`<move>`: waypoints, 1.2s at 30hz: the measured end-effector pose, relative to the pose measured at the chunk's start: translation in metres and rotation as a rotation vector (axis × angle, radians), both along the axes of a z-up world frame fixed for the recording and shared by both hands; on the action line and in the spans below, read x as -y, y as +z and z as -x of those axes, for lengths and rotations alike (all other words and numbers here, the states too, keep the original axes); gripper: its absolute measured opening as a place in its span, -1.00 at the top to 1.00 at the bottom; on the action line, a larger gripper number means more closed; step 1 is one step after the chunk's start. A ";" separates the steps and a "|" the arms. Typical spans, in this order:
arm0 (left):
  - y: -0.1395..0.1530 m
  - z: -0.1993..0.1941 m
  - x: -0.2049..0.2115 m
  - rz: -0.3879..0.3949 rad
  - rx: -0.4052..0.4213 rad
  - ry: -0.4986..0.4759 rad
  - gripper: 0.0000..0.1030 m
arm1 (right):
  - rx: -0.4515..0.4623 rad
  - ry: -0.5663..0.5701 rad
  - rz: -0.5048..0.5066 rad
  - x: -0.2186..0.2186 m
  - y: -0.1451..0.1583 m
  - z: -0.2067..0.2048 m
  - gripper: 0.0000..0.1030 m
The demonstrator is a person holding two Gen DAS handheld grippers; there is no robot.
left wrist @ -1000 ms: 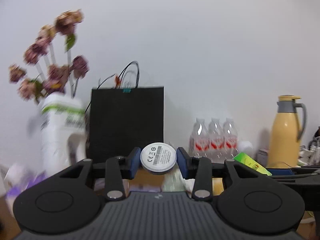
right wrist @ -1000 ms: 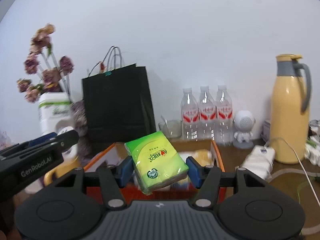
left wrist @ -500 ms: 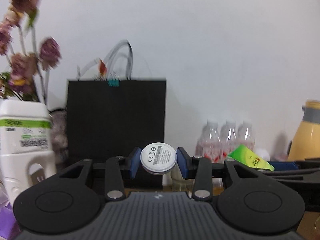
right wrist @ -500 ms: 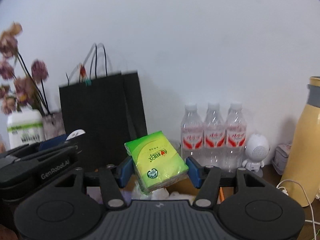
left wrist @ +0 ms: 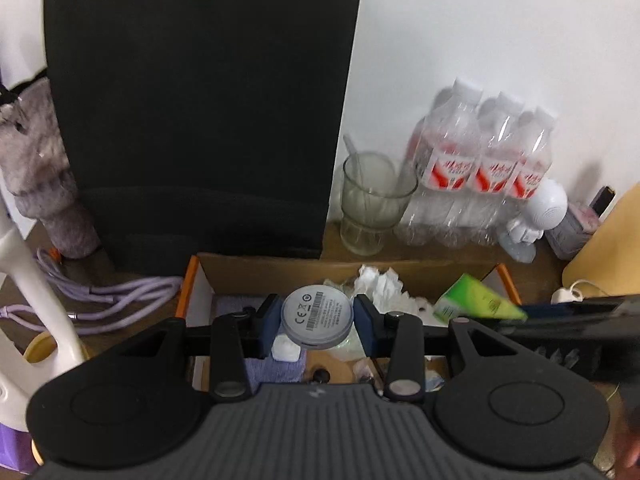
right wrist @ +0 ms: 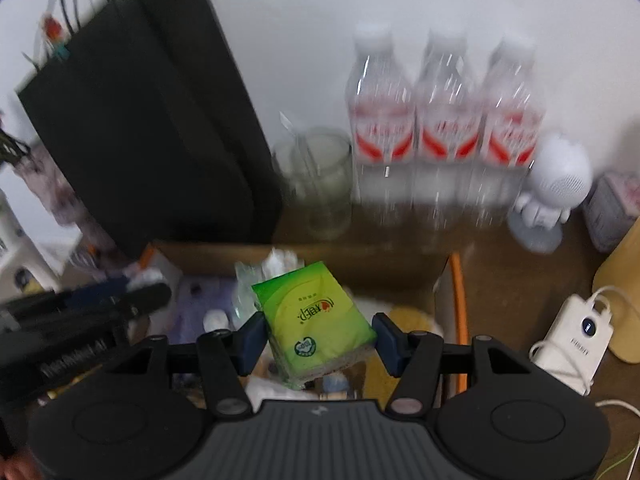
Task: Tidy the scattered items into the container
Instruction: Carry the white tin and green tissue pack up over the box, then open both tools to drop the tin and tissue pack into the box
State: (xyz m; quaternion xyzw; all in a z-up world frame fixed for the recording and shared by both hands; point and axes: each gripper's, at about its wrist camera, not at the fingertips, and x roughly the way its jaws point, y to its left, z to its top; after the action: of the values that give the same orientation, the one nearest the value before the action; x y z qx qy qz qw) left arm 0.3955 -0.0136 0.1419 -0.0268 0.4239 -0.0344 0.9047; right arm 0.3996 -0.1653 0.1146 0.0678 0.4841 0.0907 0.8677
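While both grippers hang tilted down over it, the open cardboard box with orange-edged flaps (left wrist: pixel 280 270) sits directly below and ahead of both sets of tips, in front of the tall black paper bag (left wrist: pixel 200 100).

Box already holds crumpled white tissue (left wrist: pixel 380 284), a purple cloth and small bits. Behind it: a three-pack of clear water bottles with red labels (left wrist: pixel 484 168), a ribbed clear glass cup (left wrist: pixel 372 200), a white astronaut figurine (left wrist: pixel 536 216).

Right gripper (right wrist: pixel 318 340): jaws at mid width, clamped on the green plastic tissue pack (right wrist: pixel 316 316). Pack sits skewed between the pads, long axis running away from the camera toward the box's back wall. It's over the box's right half, with the orange right edge just to its right.

Left gripper (left wrist: pixel 316 320): jaws narrower, pinching the flat round grey-white disc with a barcode label (left wrist: pixel 316 316) by its rim, label face toward the camera. It's over the box's left-centre, above the purple cloth.

Judgement: both items are already inside the box outline, so the coming move is a straight drop or short lowering, no sideways travel. Grippers are close side by side; release one at a time to avoid a knock.
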 end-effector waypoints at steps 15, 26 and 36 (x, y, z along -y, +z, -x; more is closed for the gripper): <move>-0.070 -0.051 -0.007 -0.015 -0.335 -0.015 0.22 | -0.325 0.052 0.126 -0.026 -0.068 -0.049 -0.01; -0.095 -0.051 -0.010 -0.021 -0.413 0.012 0.17 | -0.375 0.027 0.118 -0.029 -0.084 -0.048 -0.06; -0.019 -0.011 -0.019 -0.022 -0.327 0.010 -0.68 | -0.292 -0.022 0.108 -0.015 -0.010 -0.014 -0.42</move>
State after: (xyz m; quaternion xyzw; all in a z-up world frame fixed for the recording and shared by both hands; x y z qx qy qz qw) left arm 0.4065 0.0051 0.1232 -0.0244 0.5657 -0.0204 0.8240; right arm 0.4137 -0.1502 0.1049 0.0388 0.6083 0.0440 0.7915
